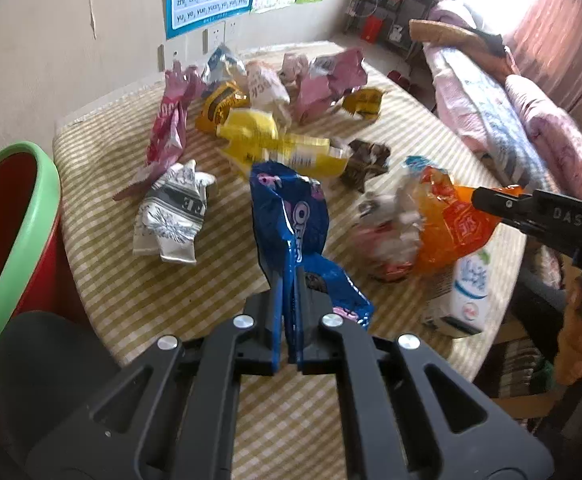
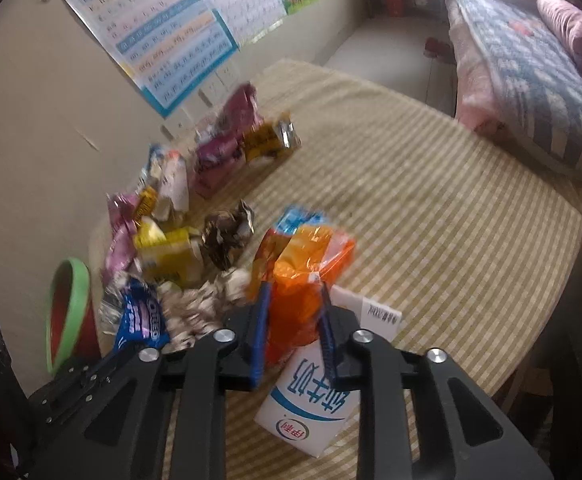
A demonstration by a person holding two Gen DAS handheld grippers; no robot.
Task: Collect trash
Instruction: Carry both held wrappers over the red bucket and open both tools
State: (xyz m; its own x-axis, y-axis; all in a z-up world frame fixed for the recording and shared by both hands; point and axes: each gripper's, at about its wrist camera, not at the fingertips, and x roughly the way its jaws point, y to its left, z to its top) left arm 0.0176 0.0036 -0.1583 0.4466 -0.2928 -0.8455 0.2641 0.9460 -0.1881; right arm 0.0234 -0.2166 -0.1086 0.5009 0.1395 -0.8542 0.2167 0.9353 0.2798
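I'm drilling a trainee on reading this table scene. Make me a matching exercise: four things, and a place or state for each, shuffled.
Things:
1. blue Oreo wrapper
2. orange bag
3. milk carton
4. red bin

Places or states:
A. lying flat on the striped cloth
B. beside the table, green rim
C. pinched in the left gripper
D. between the right gripper fingers

Pairs: 1-C, 2-D, 3-A, 4-B
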